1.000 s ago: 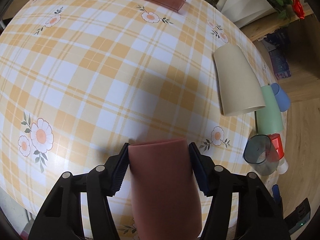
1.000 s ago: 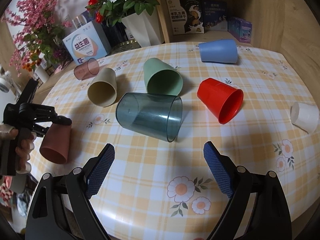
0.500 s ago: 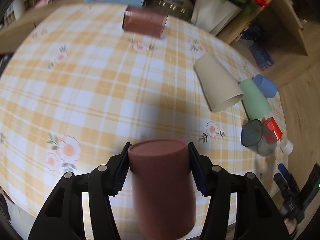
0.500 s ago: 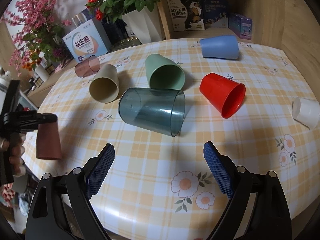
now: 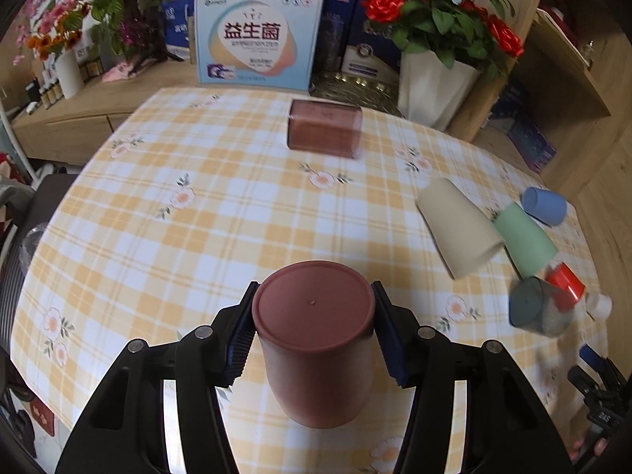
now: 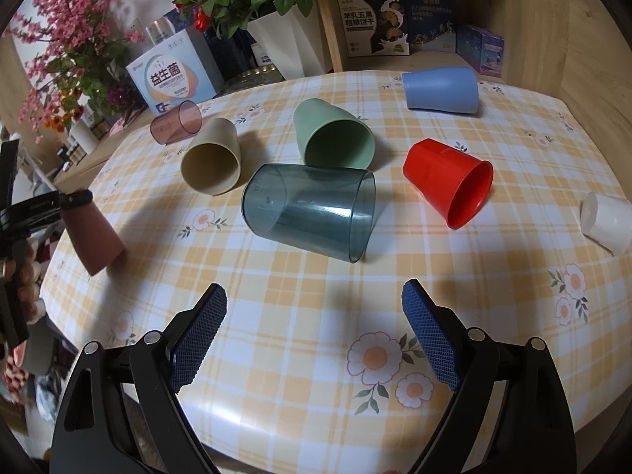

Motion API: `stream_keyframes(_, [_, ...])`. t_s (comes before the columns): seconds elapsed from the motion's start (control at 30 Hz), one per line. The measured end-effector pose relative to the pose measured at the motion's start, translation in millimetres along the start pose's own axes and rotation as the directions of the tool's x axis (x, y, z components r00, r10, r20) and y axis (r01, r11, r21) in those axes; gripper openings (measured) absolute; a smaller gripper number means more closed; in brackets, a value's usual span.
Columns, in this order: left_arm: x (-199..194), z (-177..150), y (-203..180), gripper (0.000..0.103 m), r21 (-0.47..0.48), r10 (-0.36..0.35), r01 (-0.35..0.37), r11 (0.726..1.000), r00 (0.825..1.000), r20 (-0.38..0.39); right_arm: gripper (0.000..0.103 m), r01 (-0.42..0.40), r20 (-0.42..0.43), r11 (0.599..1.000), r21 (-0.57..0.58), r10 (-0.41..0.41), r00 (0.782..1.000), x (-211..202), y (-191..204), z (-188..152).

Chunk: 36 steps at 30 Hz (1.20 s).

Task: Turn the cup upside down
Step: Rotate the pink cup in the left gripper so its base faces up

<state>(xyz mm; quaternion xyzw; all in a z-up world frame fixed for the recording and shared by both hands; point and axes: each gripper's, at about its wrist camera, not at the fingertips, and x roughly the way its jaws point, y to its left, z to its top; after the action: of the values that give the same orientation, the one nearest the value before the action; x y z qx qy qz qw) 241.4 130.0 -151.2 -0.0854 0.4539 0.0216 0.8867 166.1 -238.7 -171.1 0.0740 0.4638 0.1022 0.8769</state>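
Note:
My left gripper is shut on a brown-pink cup, its flat base facing the camera and its mouth pointing down toward the table's near-left edge. In the right wrist view the same cup hangs tilted in the left gripper, mouth low, close above the tablecloth. My right gripper is open and empty above the table's front, short of a smoky blue clear cup lying on its side.
On the checked tablecloth lie a beige cup, green cup, red cup, blue cup, white cup and a clear pink cup. Flower vase, boxes and a wooden shelf stand behind.
The left gripper has swung the brown-pink cup from lying level to base-up, mouth down, and tilted up so its view now takes in the far shelf. The right gripper has barely moved.

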Motion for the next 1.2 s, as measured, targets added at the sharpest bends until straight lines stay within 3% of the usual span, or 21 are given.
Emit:
stream_keyframes(0.5, [2.2,0.0,-3.4,0.053,-0.017,0.078,-0.077,0.997,0.993,0.09,0.087,0.006,-0.009,1.0,0.009,-0.006,1.0,2.0,-1.8,-0.2])
stream_keyframes(1.2, [-3.5,-27.3,-34.7,0.054,-0.017,0.072,-0.071,0.997,0.994,0.076,0.087,-0.004,-0.002,1.0,0.023,0.004,1.0,-6.0,-3.7,-2.7])
